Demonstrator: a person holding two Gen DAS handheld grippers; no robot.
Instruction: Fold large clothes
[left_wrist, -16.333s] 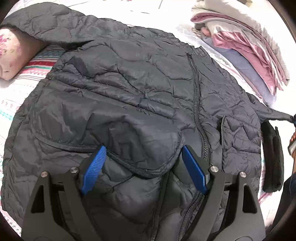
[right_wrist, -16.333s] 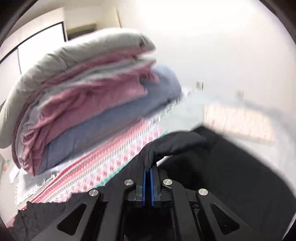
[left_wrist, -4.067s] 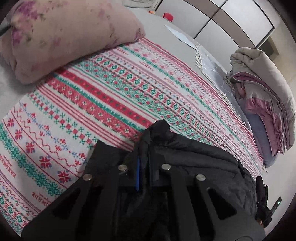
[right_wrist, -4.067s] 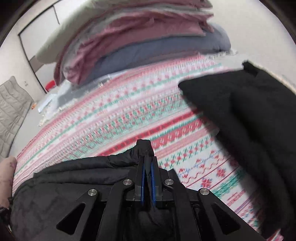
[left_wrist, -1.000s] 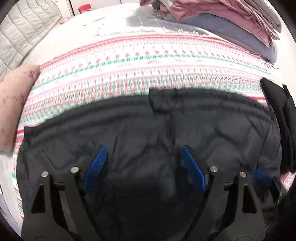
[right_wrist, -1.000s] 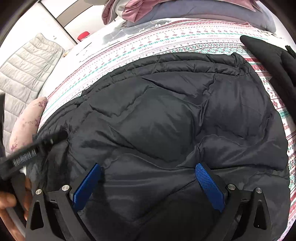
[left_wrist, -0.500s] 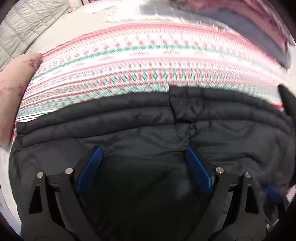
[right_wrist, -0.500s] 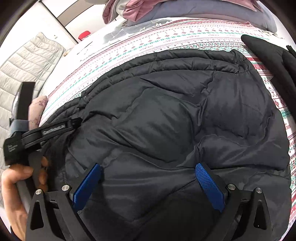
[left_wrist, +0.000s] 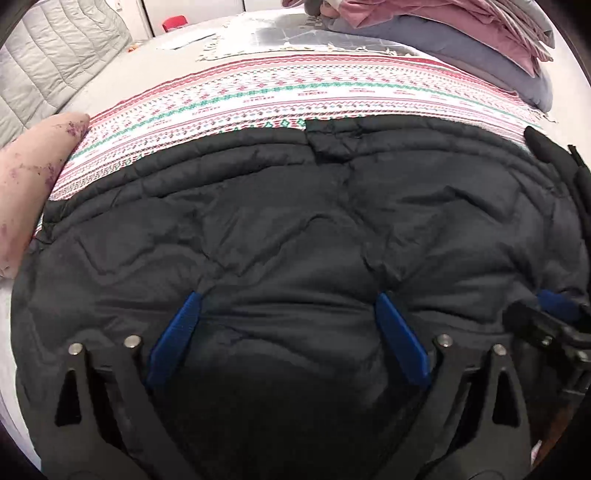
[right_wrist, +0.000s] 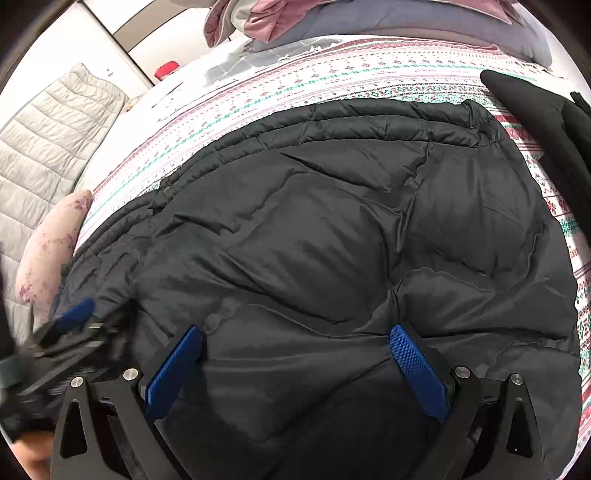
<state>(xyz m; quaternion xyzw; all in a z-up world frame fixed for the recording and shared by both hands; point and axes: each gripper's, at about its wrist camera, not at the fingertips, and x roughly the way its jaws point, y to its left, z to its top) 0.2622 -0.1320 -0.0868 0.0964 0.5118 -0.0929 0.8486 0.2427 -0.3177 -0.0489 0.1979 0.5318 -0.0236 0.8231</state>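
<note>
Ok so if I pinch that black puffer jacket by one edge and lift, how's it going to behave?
The black puffer jacket would probably droop rather than hold its shape: its quilted panels already sag and crease on the patterned blanket. It looks puffy, so likely light for its bulk. The shell has a sheen, so folded layers may slide apart, and the padding may spring back open.

L wrist cam: on left gripper (left_wrist: 286, 321), looks steeply down along fingers, close over black quilted jacket (left_wrist: 295, 229); patterned bedspread (left_wrist: 295, 88) beyond. R wrist cam: on right gripper (right_wrist: 295, 354), same tilt, equally close, set just to the right. Shared: jacket, bedspread, pink pillow (right_wrist: 55, 247), folded bedding stack (left_wrist: 480, 33). Each cam catches the other gripper at frame edge.
</note>
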